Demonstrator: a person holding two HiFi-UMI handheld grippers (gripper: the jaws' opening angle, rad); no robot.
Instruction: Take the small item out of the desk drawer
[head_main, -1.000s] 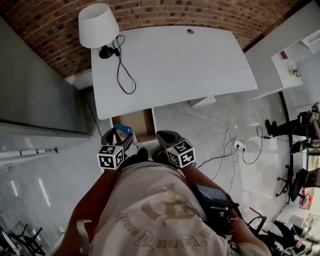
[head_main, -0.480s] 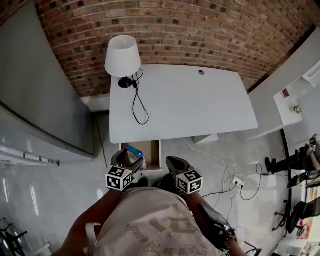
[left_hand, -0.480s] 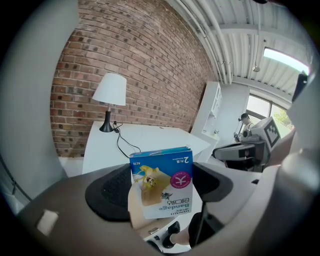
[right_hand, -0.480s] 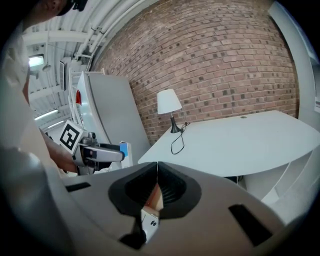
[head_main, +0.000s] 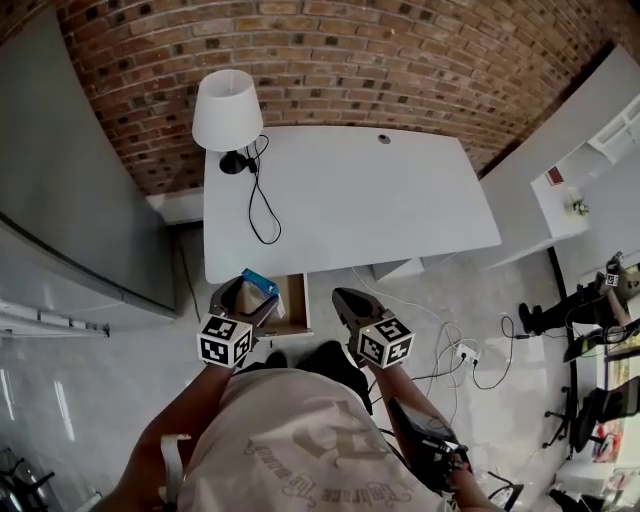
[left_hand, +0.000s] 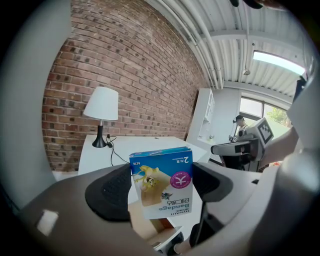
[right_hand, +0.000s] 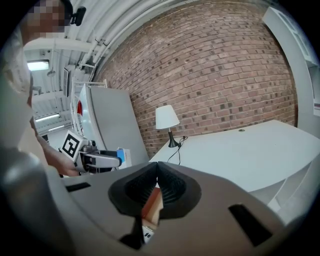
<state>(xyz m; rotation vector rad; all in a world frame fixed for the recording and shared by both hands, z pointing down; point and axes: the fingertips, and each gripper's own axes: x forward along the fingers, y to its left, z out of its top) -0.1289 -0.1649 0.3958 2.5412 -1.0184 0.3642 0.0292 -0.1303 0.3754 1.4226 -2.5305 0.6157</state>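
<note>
Drawer (head_main: 293, 303): open, just beyond the left tongs (head_main: 243, 297); only its bare wood interior shows. Small box (left_hand: 162, 187): above the drawer, clamped between the left tongs' pads, jaws apart by the box's width. Blue-and-white label, upside down in the left gripper view: "Bandage", "HYNAUT", "2". Right tongs (right_hand: 157, 172): jaws together, nothing held, beside the left tongs, short of the white bench (head_main: 350, 200).

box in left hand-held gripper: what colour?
White box with a blue top band, magenta circle and tan picture. Clearest in the left gripper view.
</note>
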